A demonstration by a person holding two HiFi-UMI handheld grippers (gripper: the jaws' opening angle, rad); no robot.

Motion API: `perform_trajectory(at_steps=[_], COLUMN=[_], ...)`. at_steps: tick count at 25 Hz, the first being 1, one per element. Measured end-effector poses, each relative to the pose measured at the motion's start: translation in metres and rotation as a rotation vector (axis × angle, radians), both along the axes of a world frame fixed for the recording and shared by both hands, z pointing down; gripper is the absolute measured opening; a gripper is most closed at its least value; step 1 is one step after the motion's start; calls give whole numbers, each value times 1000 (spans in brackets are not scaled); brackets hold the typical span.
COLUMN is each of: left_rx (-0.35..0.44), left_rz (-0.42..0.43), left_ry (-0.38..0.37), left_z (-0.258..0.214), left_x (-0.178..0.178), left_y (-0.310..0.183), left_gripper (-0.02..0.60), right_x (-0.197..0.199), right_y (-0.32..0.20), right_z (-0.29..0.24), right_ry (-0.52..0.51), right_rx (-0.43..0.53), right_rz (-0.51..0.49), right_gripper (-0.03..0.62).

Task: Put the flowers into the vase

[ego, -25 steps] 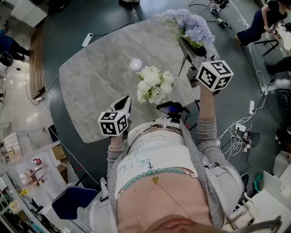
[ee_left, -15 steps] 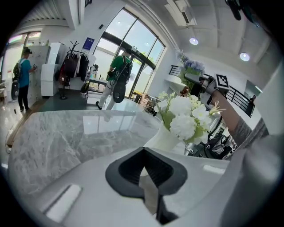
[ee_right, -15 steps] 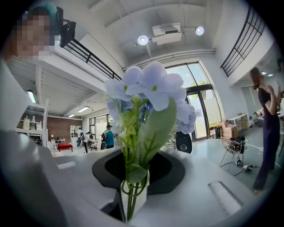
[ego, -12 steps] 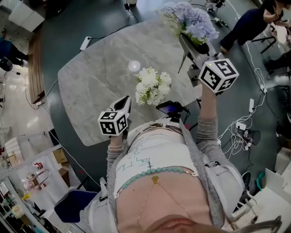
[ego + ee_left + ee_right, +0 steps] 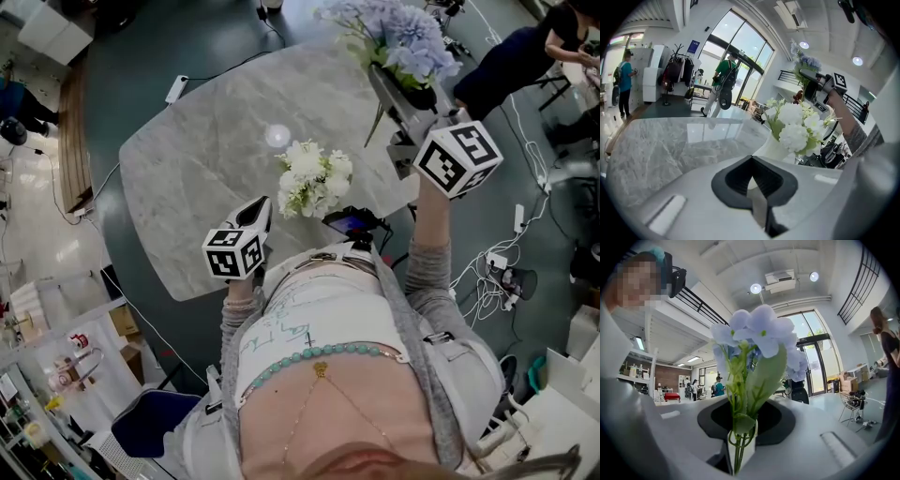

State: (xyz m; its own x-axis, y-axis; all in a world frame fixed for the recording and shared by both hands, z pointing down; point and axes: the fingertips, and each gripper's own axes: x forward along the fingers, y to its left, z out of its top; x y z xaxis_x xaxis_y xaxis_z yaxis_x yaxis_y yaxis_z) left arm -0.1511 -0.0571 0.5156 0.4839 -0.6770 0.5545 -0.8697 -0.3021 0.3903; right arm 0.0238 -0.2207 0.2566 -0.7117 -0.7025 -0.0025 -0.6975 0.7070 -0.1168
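1. Grey marble table (image 5: 187, 178) filled the middle of the head view. It stood on a dark floor, and loose cables (image 5: 487, 281) lay on that floor to the right.
2. A white vase (image 5: 771, 149) stood upright on the table, toward its near side. A bunch of white flowers (image 5: 314, 178) sat in its mouth.
3. We held our right gripper (image 5: 389, 94) raised over the table's far right edge. Its jaws were clenched on the green stems of the blue flowers (image 5: 398, 37).
4. In the right gripper view, those stems were pinched between the pads of the right gripper (image 5: 740, 446). The blue flowers (image 5: 757, 333) rose straight up in front of the camera.
5. The blue flowers hung in the air, far and to the right of the vase. They were well apart from it and from the white flowers.
6. Our left gripper (image 5: 255, 214) hung over the table's near edge, just left of the vase. Its jaws were closed together with nothing between them.
7. In the left gripper view, the vase and the white flowers (image 5: 797, 126) stood just beyond the tips of the left gripper (image 5: 757, 206), a little to the right.
8. A small dark device (image 5: 352, 223) with a lit screen showed on the near side of the vase. We could not tell whether it lay on the table.
9. Another person (image 5: 511, 56) in dark clothing stood at the far right of the room.
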Motion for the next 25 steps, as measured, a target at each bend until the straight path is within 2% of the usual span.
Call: perform_trajectory(at_steps=[14, 25], left_rx=[-37, -44], left_rz=[3, 7], left_ry=[-17, -3], left_z=[1, 5], left_x=[17, 29], left_y=[7, 10], left_gripper=[2, 2], right_x=[-3, -38], right_y=[-5, -7], right_z=[16, 41], right_ry=[-40, -86], right_rx=[-52, -116], right_rz=[-50, -139], right_gripper=[110, 110])
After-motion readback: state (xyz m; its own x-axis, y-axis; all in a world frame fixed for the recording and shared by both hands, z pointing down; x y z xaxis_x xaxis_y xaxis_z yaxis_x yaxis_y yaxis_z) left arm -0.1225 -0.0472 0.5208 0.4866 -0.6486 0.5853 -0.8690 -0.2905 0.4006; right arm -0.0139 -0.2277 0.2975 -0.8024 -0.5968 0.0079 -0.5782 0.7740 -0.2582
